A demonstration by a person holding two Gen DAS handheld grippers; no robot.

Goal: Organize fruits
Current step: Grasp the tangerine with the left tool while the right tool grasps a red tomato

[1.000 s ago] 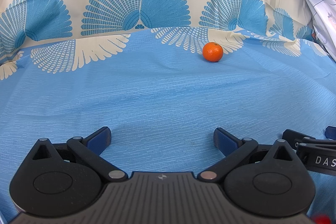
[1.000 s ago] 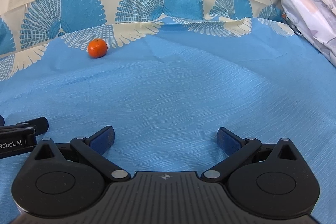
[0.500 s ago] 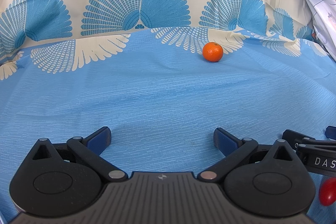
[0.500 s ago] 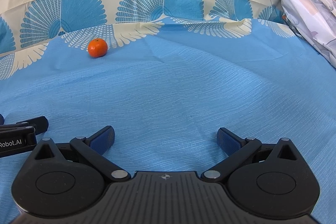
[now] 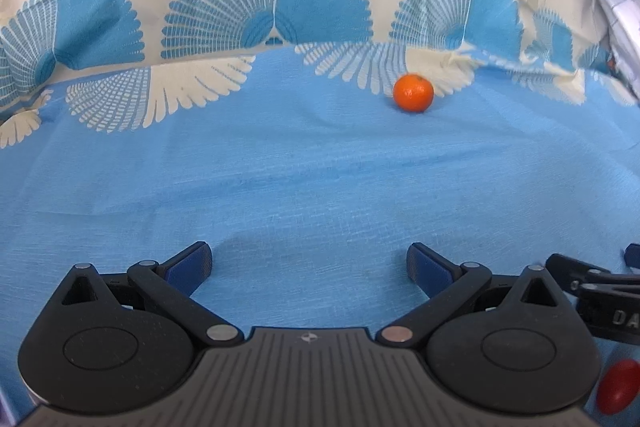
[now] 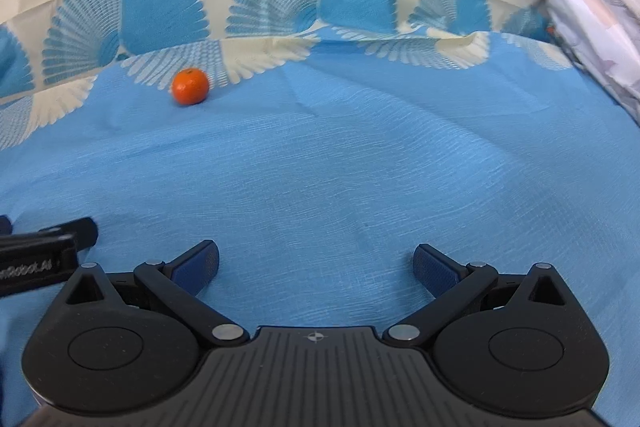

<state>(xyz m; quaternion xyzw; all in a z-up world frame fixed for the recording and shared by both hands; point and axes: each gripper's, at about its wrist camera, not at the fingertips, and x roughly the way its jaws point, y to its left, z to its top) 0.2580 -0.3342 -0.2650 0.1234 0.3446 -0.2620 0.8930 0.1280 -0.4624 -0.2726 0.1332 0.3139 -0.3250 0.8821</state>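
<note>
A small orange tangerine (image 5: 413, 93) rests on the blue cloth near its patterned far border; the right wrist view has the tangerine (image 6: 190, 86) at the upper left. My left gripper (image 5: 309, 263) stands open low over the cloth, well short of the fruit, nothing between its fingers. My right gripper (image 6: 316, 265) is open too and empty, beside the left one. A red rounded fruit (image 5: 618, 385) peeks out at the lower right corner of the left wrist view, mostly hidden by the gripper body.
The blue cloth (image 6: 360, 167) with a cream and blue fan border covers the whole surface and rises at the back. A pale printed fabric (image 6: 592, 11) hangs along the right side. The other gripper's black body (image 5: 600, 291) shows at the right edge.
Both grippers have shifted slightly and the views blur a little. The red fruit at the lower right of the left wrist view shows more than before. The tangerine has stayed put.
</note>
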